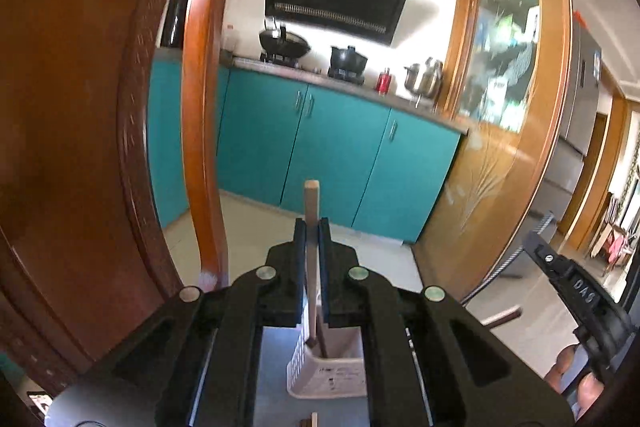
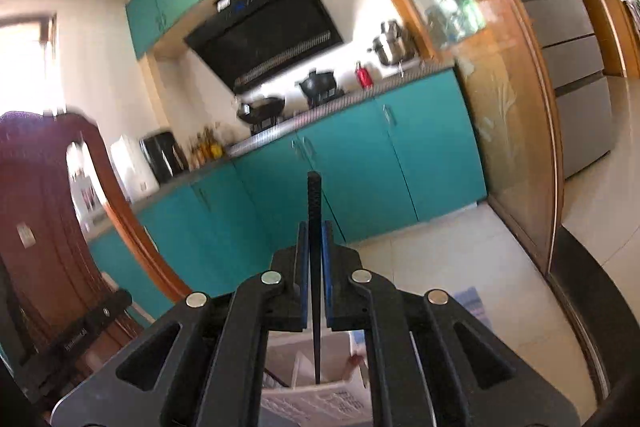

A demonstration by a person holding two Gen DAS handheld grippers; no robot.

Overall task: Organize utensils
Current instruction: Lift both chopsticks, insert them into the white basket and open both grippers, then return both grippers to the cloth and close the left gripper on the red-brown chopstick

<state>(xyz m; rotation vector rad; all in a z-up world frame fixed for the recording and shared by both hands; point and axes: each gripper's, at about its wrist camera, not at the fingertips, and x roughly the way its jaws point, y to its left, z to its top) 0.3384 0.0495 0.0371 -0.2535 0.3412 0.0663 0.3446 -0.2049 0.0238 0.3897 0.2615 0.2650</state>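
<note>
Teal kitchen cabinets (image 1: 320,139) behind; left tool (image 1: 312,239) clenched on wooden chopstick (image 1: 311,211), right tool (image 2: 315,243) on black chopstick (image 2: 314,211).

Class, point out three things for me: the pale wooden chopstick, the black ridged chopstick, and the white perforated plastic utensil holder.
Pale wooden chopstick (image 1: 311,203), left wrist view, upper shaft above the fingers.
Black ridged chopstick (image 2: 314,199), right wrist view, ridged upper end.
White perforated plastic utensil holder (image 1: 332,375), left wrist view, front wall.
</note>
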